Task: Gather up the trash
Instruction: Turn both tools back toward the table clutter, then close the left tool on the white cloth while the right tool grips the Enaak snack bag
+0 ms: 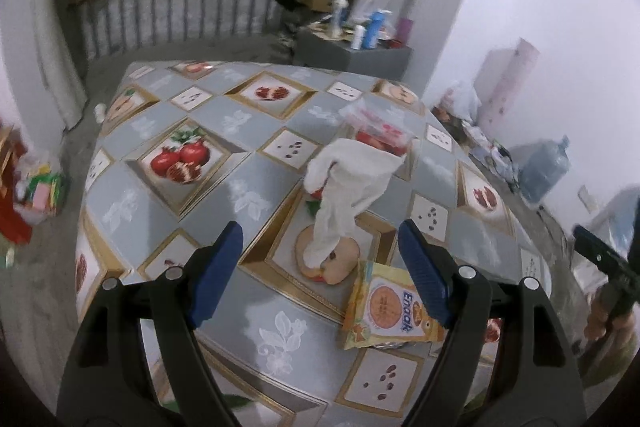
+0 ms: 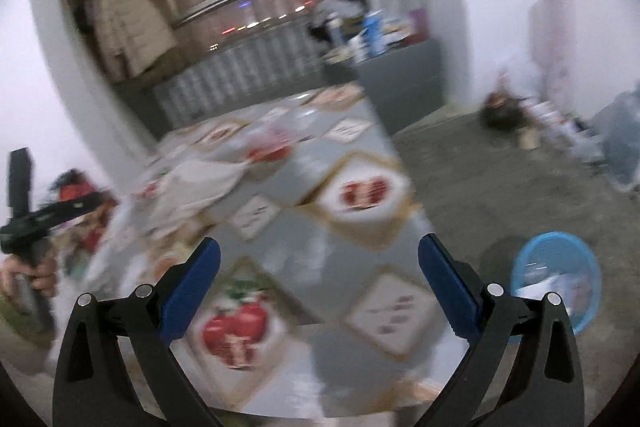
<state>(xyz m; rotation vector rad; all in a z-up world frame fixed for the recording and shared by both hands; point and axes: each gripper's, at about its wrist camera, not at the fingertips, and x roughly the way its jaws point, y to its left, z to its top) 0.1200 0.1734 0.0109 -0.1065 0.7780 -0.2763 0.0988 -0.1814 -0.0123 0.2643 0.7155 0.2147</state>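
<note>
Blue pads of the left hand-held gripper (image 1: pixel 320 267) fill the bottom of the left wrist view, spread wide with nothing between them, so this one is released. It hangs over a counter (image 1: pixel 224 211) covered in a grey cloth printed with pomegranates and seeds. Just beside the right pad lies a yellow snack wrapper (image 1: pixel 386 311) marked "Enaak", flat on the cloth and touching neither pad. Beyond it, between the pads as seen from here, a crumpled white tissue (image 1: pixel 348 183) stands up from the cloth. Behind the tissue sits a clear plastic pack (image 1: pixel 380 131) with red contents. At the right edge the right hand-held gripper (image 1: pixel 604 263) shows as a dark shape, with fingers (image 1: pixel 600 319) of the hand wrapped around its handle. A large water bottle (image 1: pixel 544 167) stands on the floor near the wall.

From the right wrist view, heavily blurred, the right hand-held gripper (image 2: pixel 320 283) also stands with its blue pads wide apart and empty, released, above the same cloth. On the floor to the right, beside the counter's edge, is a blue basket (image 2: pixel 560 279) with pale scraps in it. At the left edge a hand (image 2: pixel 32 275) grips the black handle of the left hand-held gripper. The white tissue (image 2: pixel 200 179) and the red-filled pack (image 2: pixel 272 147) are smeared shapes farther up the counter (image 2: pixel 340 235).
</note>
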